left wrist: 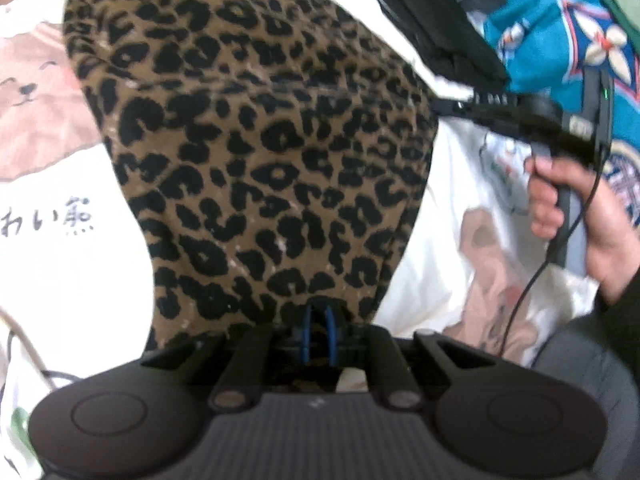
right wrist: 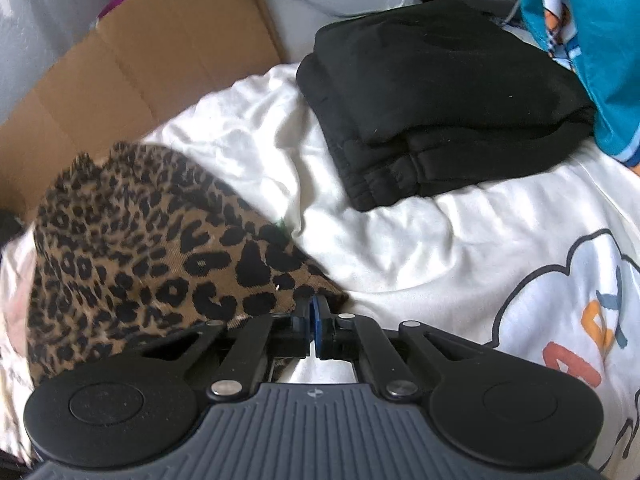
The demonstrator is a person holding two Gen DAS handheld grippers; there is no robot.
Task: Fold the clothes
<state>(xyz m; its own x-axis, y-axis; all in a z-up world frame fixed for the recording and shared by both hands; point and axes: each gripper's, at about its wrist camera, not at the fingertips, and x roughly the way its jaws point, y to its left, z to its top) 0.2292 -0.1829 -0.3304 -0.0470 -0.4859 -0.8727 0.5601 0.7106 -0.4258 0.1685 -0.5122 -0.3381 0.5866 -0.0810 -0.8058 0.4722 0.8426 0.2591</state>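
Note:
A leopard-print garment (left wrist: 256,152) is stretched over the white printed bedsheet (left wrist: 72,280). My left gripper (left wrist: 318,316) is shut on its near edge, the blue pads pinching the cloth. My right gripper (left wrist: 444,107) reaches in from the right and is shut on the garment's right corner. In the right wrist view the right gripper (right wrist: 314,314) has its blue pads pressed together on the edge of the leopard garment (right wrist: 132,248), which spreads to the left.
A folded black garment (right wrist: 432,100) lies on the sheet (right wrist: 420,248) at the back right. A turquoise printed cloth (right wrist: 592,40) is at the far right. A cardboard sheet (right wrist: 132,64) stands behind the bed. A cable (left wrist: 532,280) hangs from the right gripper.

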